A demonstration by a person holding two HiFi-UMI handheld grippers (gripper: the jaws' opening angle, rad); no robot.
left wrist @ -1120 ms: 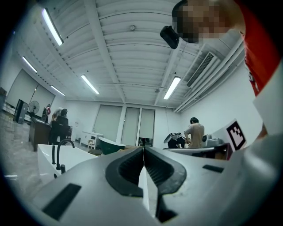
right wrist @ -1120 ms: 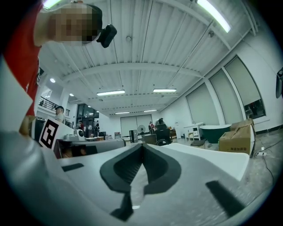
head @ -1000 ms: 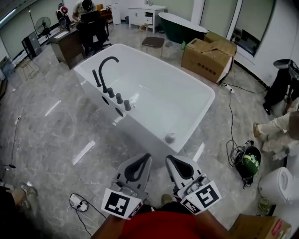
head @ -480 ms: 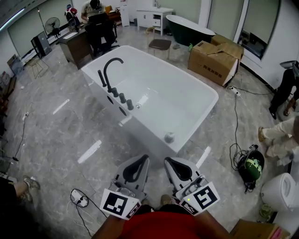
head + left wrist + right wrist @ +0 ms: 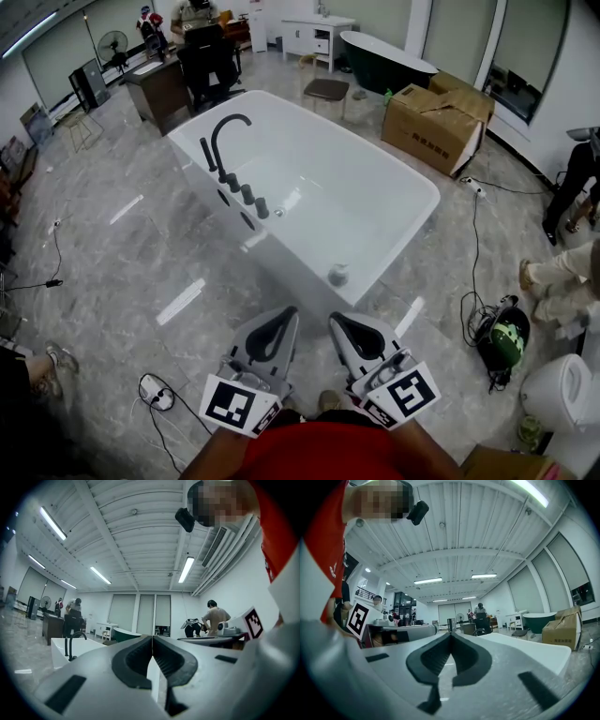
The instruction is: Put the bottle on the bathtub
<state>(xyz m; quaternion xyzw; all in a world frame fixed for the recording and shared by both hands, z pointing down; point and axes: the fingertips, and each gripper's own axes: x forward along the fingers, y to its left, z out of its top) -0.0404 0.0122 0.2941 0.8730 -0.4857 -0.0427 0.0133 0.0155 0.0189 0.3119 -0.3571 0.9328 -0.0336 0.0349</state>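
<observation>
A person in a red top holds the left gripper (image 5: 290,312) and the right gripper (image 5: 334,318) side by side at waist height over a grey marble floor (image 5: 112,272). Both point forward, each with its jaws pressed together and nothing between them. Just ahead stands the white bathtub (image 5: 413,180), set at an angle, with a round metal fitting (image 5: 337,275) at its near end and a black arched faucet (image 5: 223,141) with a row of black knobs on its left rim. No bottle can be made out. Beyond the tub sit a cardboard box (image 5: 437,116), a stool (image 5: 325,89) and a dark green tub (image 5: 386,59).
</observation>
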